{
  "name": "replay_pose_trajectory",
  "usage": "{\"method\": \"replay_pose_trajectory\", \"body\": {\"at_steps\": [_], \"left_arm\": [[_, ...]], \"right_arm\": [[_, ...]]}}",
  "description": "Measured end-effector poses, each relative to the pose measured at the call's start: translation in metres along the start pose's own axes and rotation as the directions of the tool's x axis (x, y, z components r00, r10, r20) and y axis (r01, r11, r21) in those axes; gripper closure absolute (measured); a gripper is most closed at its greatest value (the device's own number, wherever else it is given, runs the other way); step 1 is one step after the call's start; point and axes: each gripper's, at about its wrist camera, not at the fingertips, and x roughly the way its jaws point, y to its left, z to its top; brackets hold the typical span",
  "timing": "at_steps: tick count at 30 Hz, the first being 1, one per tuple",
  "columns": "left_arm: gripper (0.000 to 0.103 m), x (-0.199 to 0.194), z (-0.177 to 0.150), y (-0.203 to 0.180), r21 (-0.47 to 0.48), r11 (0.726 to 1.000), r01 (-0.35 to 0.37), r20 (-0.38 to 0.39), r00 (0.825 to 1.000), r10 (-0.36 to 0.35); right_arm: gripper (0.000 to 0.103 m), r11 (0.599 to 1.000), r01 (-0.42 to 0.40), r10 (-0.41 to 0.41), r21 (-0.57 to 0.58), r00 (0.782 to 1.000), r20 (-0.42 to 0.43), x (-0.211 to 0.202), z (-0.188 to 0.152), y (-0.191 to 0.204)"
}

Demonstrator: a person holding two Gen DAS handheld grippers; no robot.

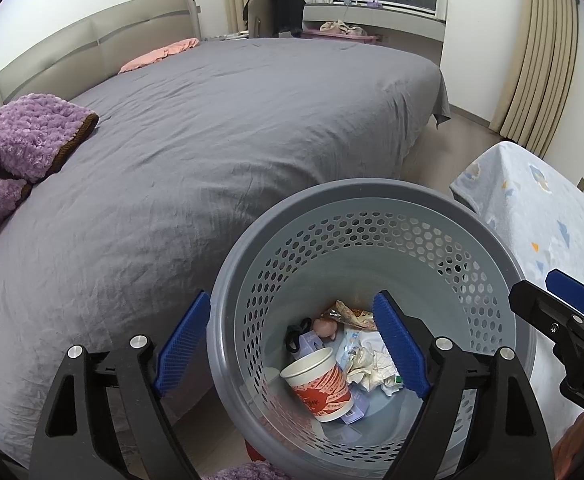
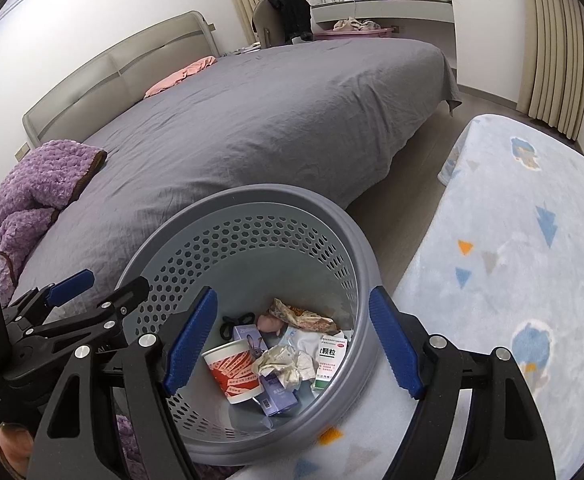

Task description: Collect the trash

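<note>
At the left of the frame lies the purple blanket (image 1: pixel 15 148) on the grey bed (image 1: pixel 219 152). In the lower centre, the left gripper (image 1: pixel 292 344) hangs with fingers spread apart, grasping nothing, over the grey basket (image 1: pixel 376 196). Inside it lie a paper cup (image 1: pixel 320 384) and crumpled tissue (image 1: pixel 368 368). The right gripper (image 2: pixel 292 344) is also released, beside the light blue blanket (image 2: pixel 512 260).

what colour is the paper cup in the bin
White with a red printed band; the cup shows best in the left wrist view.
</note>
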Motion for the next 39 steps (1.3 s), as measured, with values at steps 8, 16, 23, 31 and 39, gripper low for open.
{"method": "replay_pose_trajectory", "body": {"at_steps": [8,16,23,31,39], "left_arm": [[0.01,-0.0018,0.0005,0.0017,-0.01,1.0,-0.014,0.008,1.0,0.014],[0.006,-0.0012,0.0006,0.0038,-0.018,1.0,-0.023,0.004,1.0,0.023],[0.006,0.0002,0.0003,0.0063,-0.029,0.999,-0.022,-0.005,1.0,0.022],[0.006,0.0001,0.0004,0.0063,-0.031,0.999,-0.027,-0.001,1.0,0.027],[0.006,-0.0021,0.0008,0.0082,-0.043,0.998,-0.038,0.005,0.999,0.039]], "right_arm": [[0.028,1.0,0.003,-0.003,-0.001,1.0,0.0,0.0001,-0.0008,-0.0003],[0.028,1.0,0.007,-0.007,0.0,1.0,-0.001,0.0004,-0.0026,-0.001],[0.028,1.0,0.011,-0.011,-0.003,1.0,-0.001,0.0007,-0.0044,-0.0015],[0.028,1.0,0.016,-0.016,-0.007,1.0,-0.001,-0.0002,-0.0044,-0.001],[0.028,1.0,0.02,-0.02,-0.01,1.0,-0.001,-0.0009,-0.0038,0.0005]]}}
